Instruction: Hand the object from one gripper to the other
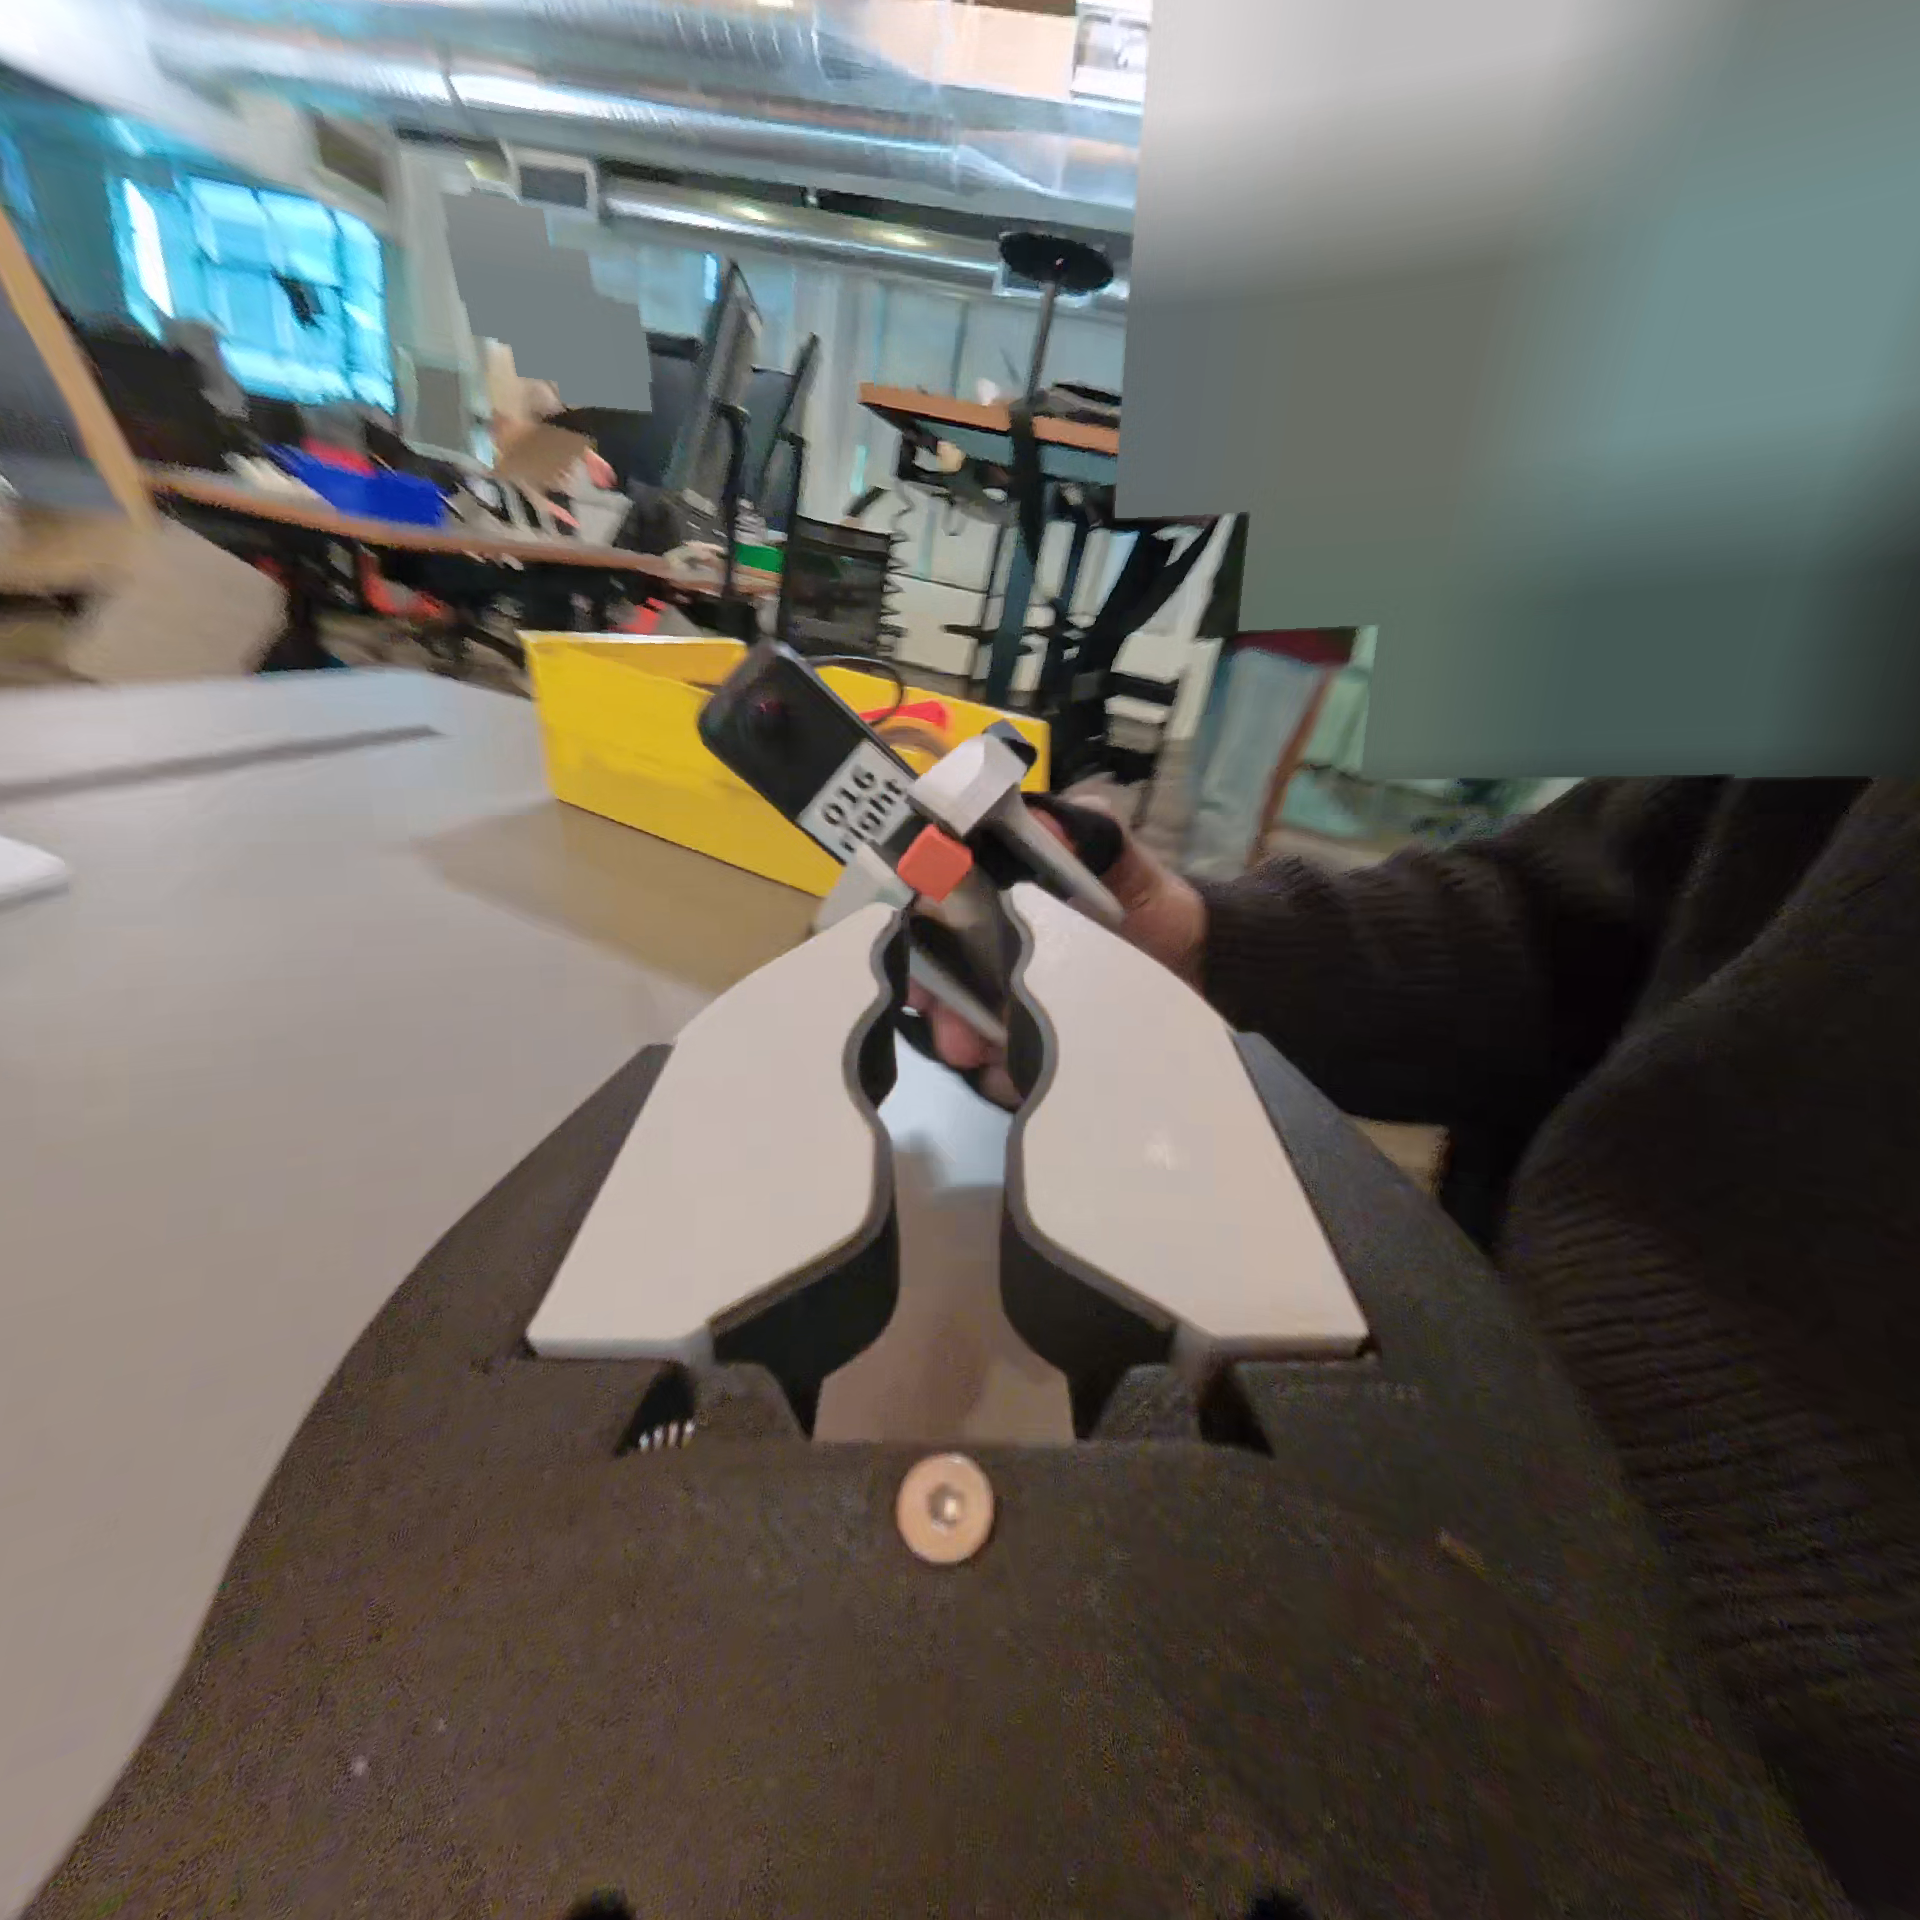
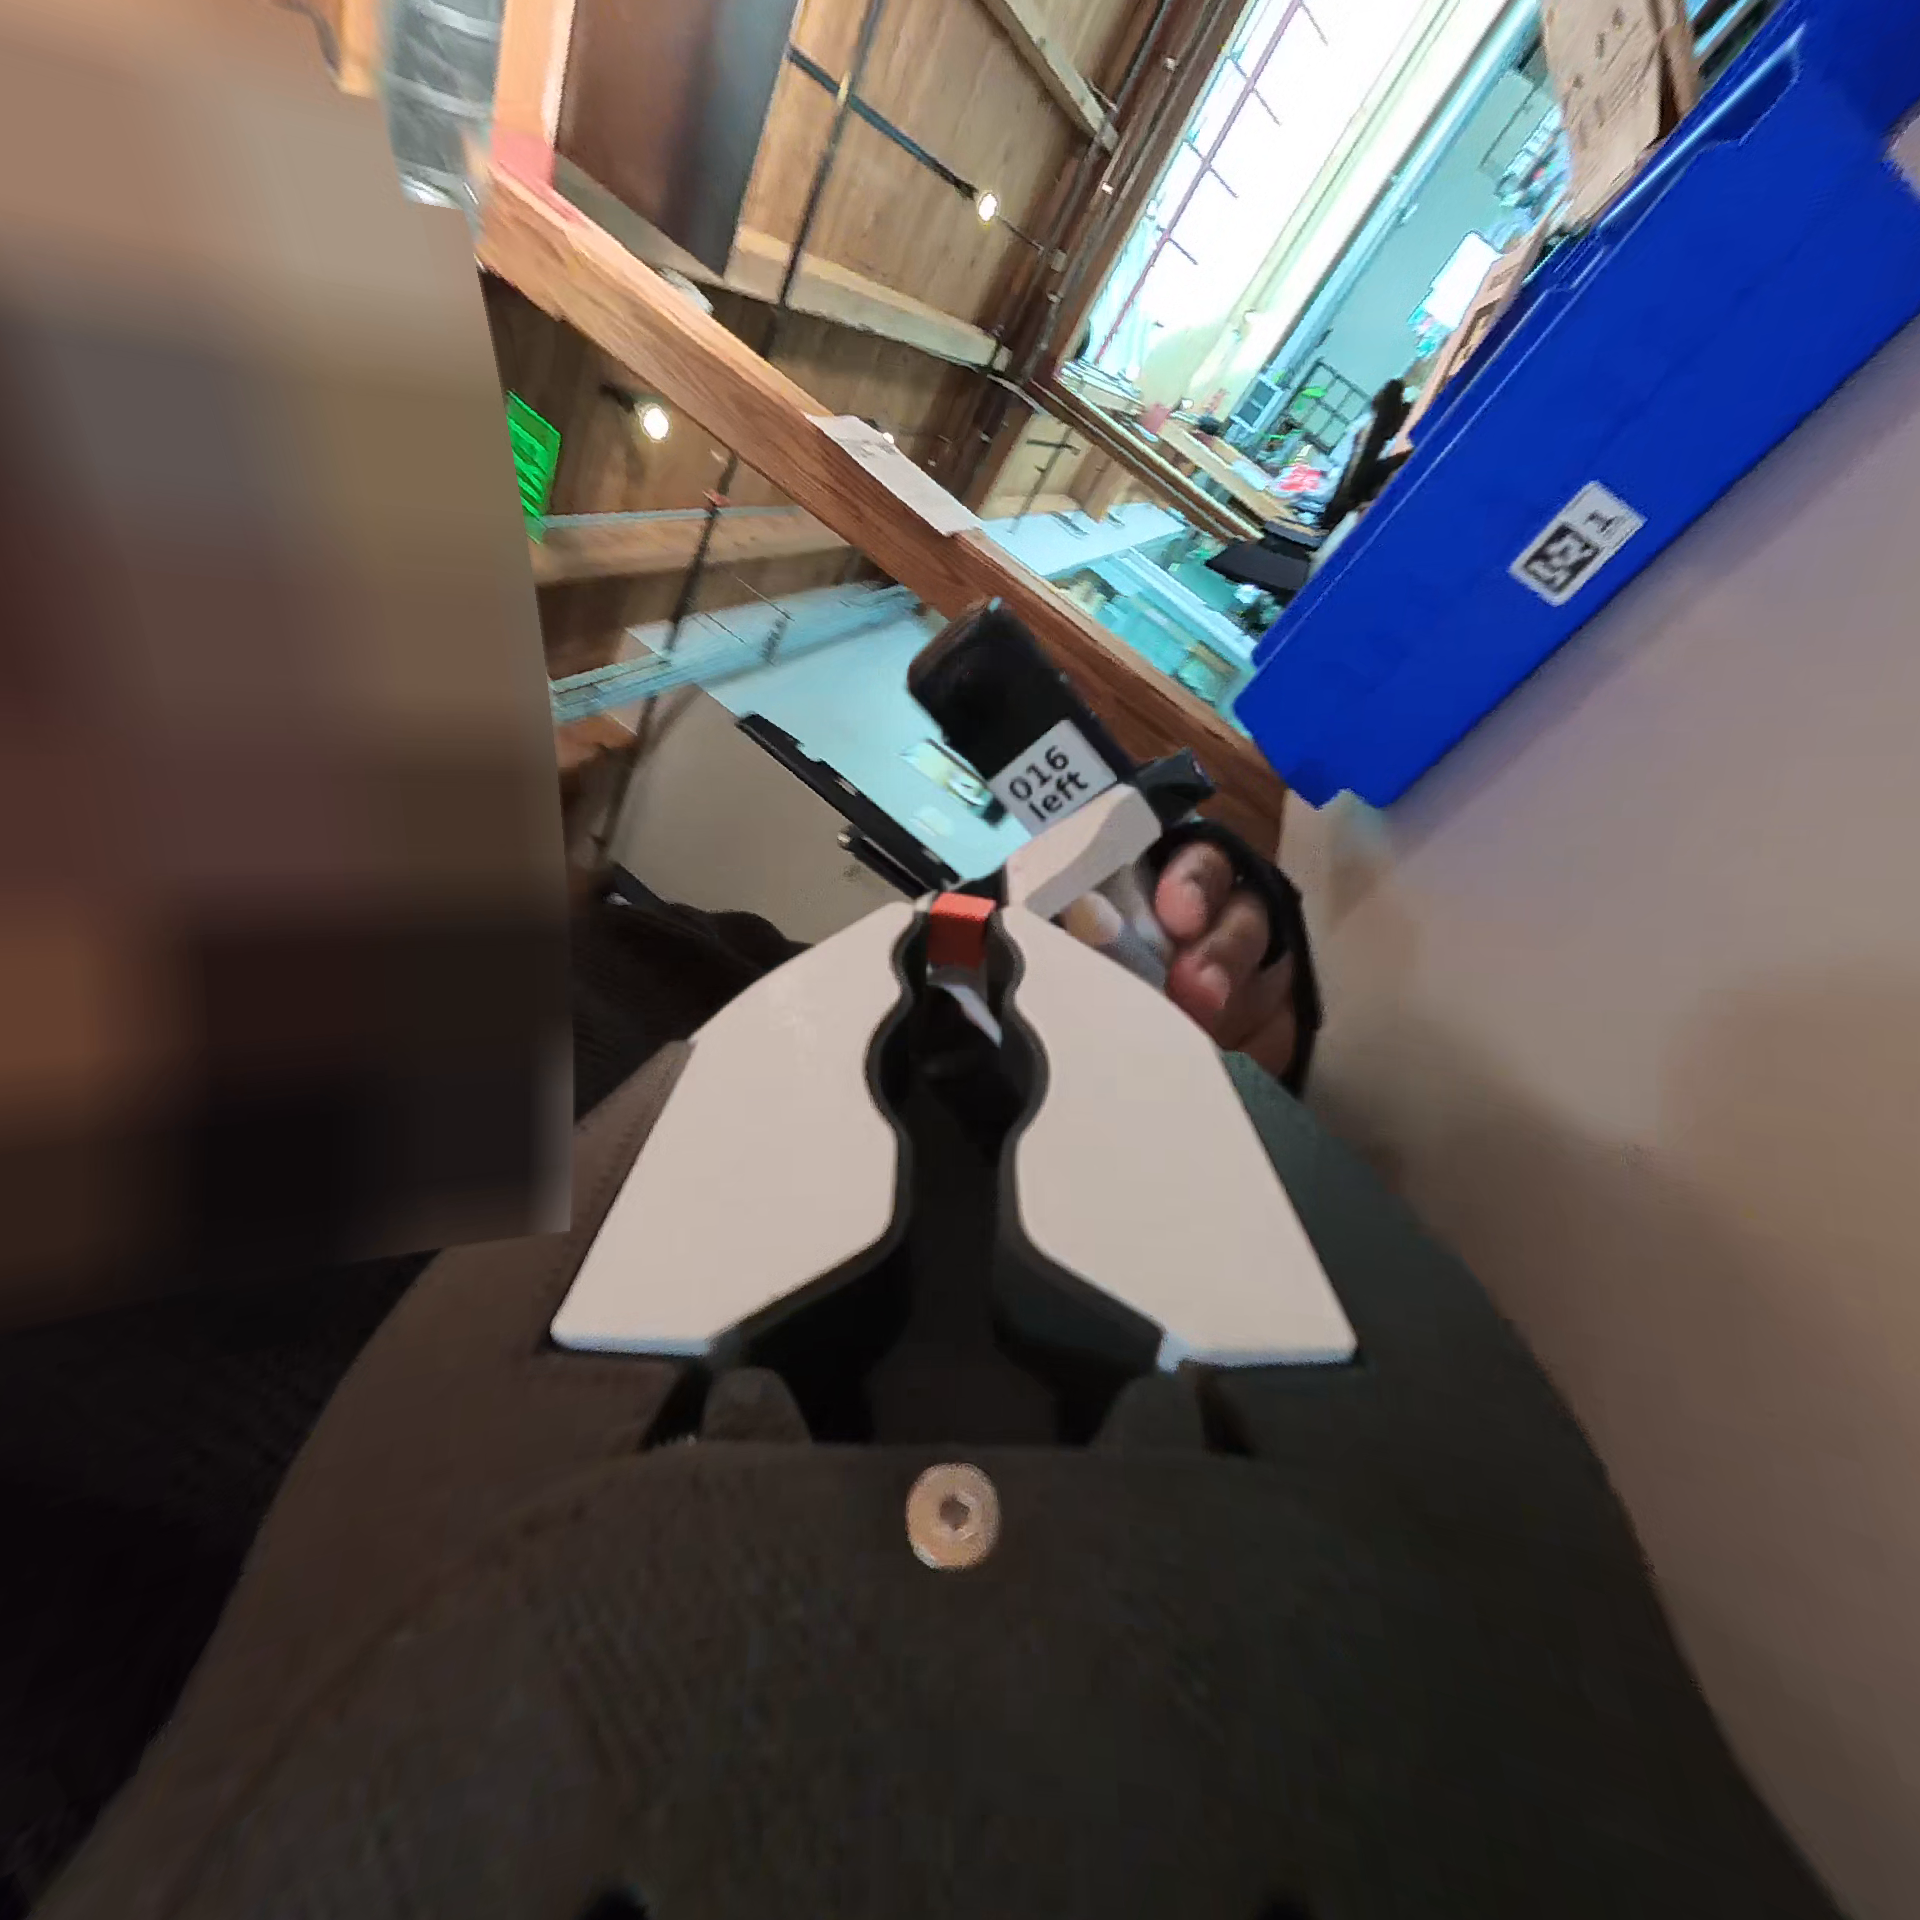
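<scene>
The two tools meet tip to tip near the centre of both views, with a small orange-red cube (image 2: 956, 930) at the meeting point. In the right wrist view the cube sits squarely between the white fingertips of the right hand-held gripper (image 2: 956, 914), which are closed against its two sides and hold it clear of any surface.

The left hand-held gripper (image 1: 961, 909) has its fingers a little apart. In its own view the cube shows just above and beyond its tips, towards the left one. From the right wrist view its two white fingers lie above right and below the cube with room to spare (whether either one touches the cube is not clear from here).

In the left wrist view, right of centre, the person's right hand (image 1: 1153, 914) grips the handle of the right tool, with a dark knitted sleeve (image 1: 1455, 987) running off to the right edge. In the right wrist view the left hand (image 2: 1216, 935) holds the other handle, right of centre.

A pale desk (image 1: 260, 935) fills the left of the left wrist view, with a yellow bin (image 1: 644, 748) on it just behind the tools. A blue crate (image 2: 1558, 416) with a small white sticker takes the upper right of the right wrist view.
</scene>
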The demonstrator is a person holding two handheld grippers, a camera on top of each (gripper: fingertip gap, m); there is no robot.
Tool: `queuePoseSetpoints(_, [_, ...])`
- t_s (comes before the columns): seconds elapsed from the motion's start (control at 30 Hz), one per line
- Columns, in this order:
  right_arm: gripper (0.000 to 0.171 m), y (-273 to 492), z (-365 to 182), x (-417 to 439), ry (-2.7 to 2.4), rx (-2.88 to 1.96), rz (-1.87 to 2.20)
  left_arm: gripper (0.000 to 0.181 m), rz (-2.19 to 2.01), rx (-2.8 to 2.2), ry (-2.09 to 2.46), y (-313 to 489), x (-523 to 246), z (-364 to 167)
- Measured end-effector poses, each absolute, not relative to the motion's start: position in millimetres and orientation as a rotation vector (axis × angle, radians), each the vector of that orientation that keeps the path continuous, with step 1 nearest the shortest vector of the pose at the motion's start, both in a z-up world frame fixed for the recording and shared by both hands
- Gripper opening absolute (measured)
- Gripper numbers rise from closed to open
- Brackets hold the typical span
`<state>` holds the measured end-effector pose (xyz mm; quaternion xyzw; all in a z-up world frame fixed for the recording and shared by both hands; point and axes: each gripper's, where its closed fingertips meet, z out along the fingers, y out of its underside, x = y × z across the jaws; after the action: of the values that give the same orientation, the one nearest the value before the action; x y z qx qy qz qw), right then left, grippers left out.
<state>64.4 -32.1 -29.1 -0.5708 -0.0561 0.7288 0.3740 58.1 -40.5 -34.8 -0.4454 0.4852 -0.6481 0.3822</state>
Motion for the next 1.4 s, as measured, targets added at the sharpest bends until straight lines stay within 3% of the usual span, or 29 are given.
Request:
queuePoseSetpoints(0.03, [0.011,-32.3,-29.5,63.4,-0.179,-1.472,1.813,0.017,-1.764,-1.192,1.211,-41.6,58.5,-34.2])
queuePoseSetpoints(0.2, [0.011,-33.5,-29.6,58.8,-0.281,-1.502,1.656,0.021,-2.175,-1.386,0.987,-30.3,58.1,-31.1])
queuePoseSetpoints(0.83, [0.011,-30.7,-36.2,54.3,-0.384,-1.529,1.443,0.011,-2.063,-1.39,1.135,-37.7,60.0,-40.3])
queuePoseSetpoints(1.0, [0.042,-20.3,-32.6,64.7,-0.404,-1.461,1.216,0.011,-2.135,-1.448,1.062,-30.5,59.9,-41.3])
queuePoseSetpoints(1.07, [0.046,-18.4,-29.5,69.3,-0.442,-1.414,1.1,0.011,-2.161,-1.502,1.023,-25.2,60.8,-45.6])
queuePoseSetpoints(1.4, [0.027,-23.3,-53.0,52.8,-0.797,-1.417,0.701,0.012,-2.35,-1.705,0.926,-23.6,63.4,-62.2])
